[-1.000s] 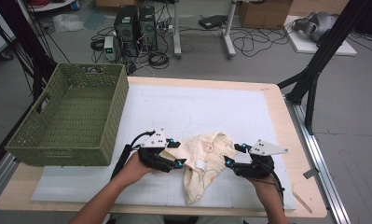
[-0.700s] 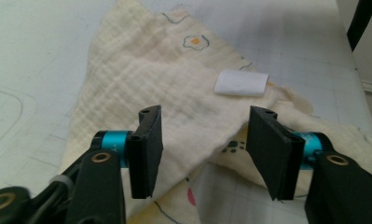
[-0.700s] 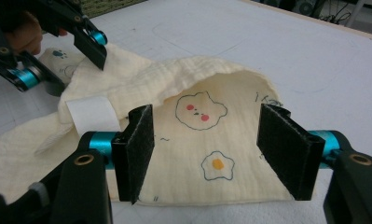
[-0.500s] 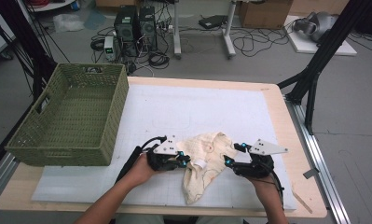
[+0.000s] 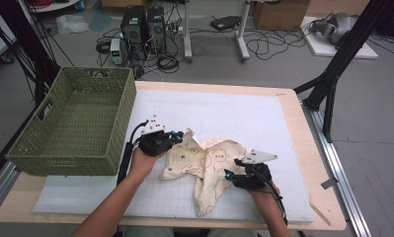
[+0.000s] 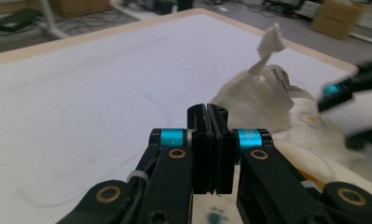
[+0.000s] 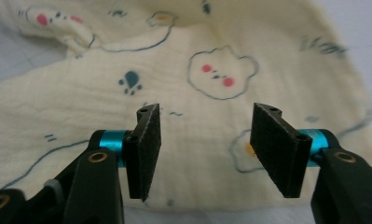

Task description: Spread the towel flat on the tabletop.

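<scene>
A cream baby cloth with printed bear faces lies crumpled on the white mat. My left gripper is at the cloth's upper-left edge. In the left gripper view its jaws are pressed flat together, with cloth showing right under them and heaped beyond. My right gripper is at the cloth's lower-right part. Its jaws have just been closing but still stand apart, hovering over the printed fabric without pinching it.
A green woven basket stands at the table's left, close beside my left hand. The wooden table edge runs along the right. The other gripper shows blurred at the right of the left gripper view.
My left hand has slid away from me and leftward, dragging the cloth's left edge with it. The right gripper has dropped lower onto the cloth.
</scene>
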A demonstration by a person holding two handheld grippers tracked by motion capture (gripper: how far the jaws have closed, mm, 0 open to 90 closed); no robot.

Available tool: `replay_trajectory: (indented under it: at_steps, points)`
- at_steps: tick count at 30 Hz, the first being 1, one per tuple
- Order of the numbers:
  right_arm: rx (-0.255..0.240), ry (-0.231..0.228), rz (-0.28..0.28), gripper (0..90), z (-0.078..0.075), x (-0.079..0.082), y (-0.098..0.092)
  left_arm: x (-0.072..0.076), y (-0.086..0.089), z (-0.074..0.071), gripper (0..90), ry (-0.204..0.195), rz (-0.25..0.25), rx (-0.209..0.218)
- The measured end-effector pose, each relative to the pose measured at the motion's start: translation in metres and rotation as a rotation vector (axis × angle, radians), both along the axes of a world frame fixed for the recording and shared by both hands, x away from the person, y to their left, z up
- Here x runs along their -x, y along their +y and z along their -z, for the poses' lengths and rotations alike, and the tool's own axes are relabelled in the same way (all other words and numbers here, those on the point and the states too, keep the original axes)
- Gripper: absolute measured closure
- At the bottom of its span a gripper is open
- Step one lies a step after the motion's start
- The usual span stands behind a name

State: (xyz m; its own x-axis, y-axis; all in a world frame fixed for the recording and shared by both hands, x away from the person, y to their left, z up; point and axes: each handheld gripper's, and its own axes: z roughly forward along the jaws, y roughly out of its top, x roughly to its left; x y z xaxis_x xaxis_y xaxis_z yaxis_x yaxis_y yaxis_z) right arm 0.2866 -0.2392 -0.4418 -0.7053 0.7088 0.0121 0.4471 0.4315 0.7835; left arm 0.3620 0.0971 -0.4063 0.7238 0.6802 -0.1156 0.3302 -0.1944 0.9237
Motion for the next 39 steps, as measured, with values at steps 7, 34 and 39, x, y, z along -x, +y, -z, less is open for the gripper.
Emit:
replay_trajectory:
  at_steps: [7,34,39]
  points:
    - [0.036,0.049,-0.048,71.7,0.005,-0.005,0.006,-0.021,0.017,-0.001,88.3,0.010,-0.139,-0.024]
    - [0.043,-0.025,0.201,46.5,-0.009,-0.041,-0.038,-0.027,0.022,0.020,45.0,0.056,-0.157,-0.073]
    - [0.059,0.027,0.128,48.7,0.006,-0.058,-0.025,-0.023,0.023,0.016,42.9,0.051,-0.137,-0.047]
